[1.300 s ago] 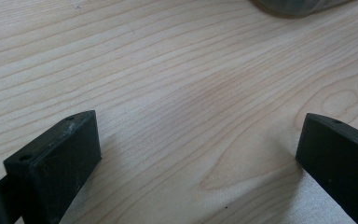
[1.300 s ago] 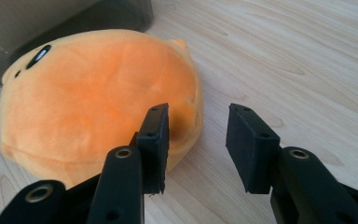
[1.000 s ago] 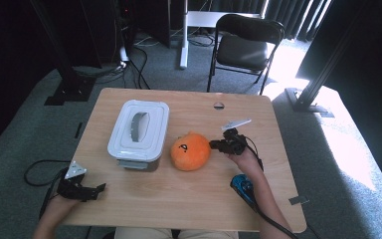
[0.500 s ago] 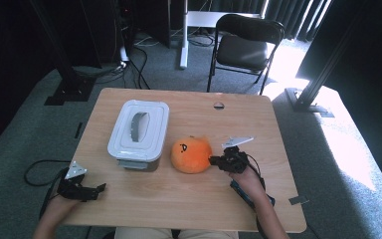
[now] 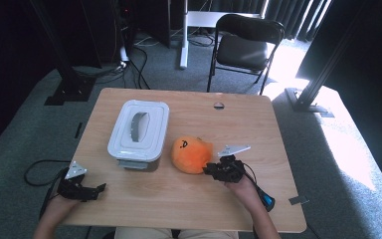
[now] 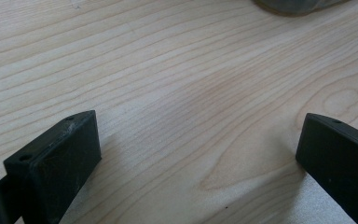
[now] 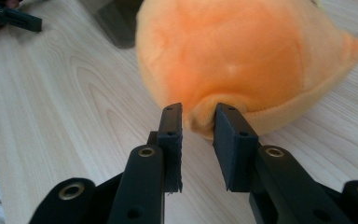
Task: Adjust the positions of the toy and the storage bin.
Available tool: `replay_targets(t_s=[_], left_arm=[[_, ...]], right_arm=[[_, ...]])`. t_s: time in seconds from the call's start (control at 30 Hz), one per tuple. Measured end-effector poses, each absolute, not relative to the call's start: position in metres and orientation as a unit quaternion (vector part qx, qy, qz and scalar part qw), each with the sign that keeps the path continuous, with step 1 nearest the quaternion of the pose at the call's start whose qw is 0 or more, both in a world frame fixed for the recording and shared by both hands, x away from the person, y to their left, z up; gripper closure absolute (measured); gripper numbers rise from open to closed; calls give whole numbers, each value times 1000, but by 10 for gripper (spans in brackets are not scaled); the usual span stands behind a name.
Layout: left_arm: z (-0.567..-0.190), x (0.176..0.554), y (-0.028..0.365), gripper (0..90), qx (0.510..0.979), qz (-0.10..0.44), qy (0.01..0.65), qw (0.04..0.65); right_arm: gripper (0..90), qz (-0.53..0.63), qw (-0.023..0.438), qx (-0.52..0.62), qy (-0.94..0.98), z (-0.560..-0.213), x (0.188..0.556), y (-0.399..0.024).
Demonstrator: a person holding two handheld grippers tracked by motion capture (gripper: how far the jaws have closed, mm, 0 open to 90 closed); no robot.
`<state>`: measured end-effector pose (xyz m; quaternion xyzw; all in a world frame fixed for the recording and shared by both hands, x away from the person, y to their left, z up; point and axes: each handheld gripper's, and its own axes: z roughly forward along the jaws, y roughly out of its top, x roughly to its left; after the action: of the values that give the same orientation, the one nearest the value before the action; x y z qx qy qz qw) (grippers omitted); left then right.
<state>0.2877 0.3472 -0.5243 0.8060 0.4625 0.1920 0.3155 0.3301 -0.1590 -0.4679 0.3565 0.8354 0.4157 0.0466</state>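
Note:
An orange plush toy lies in the middle of the wooden table. My right gripper sits at its right side, near the table's front. In the right gripper view the jaws stand a little apart, and a small nub of the orange plush lies between their tips. They have just been opening. My left gripper rests at the near left corner, wide open over bare wood, with nothing between its jaws.
A white lidded container with a grey handle stands left of the plush, its corner showing in the right gripper view. A black folding chair stands beyond the far edge. A small dark disc lies near the far edge.
My right gripper has moved toward the near edge, along the plush's right side. The plush has shifted slightly. The left gripper has stayed where it was.

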Motion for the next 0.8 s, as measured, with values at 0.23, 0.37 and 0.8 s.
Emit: replay_targets(t_s=[0.23, 0.37, 0.8], left_arm=[[-524, 288, 347, 4, 806, 192, 463, 316], [-524, 288, 347, 4, 806, 192, 463, 315], [-524, 288, 347, 4, 806, 192, 463, 316]], right_arm=[[703, 420, 25, 334, 844, -470, 323, -140], [673, 419, 15, 321, 849, -473, 320, -127], [399, 464, 40, 347, 814, -445, 325, -134]])
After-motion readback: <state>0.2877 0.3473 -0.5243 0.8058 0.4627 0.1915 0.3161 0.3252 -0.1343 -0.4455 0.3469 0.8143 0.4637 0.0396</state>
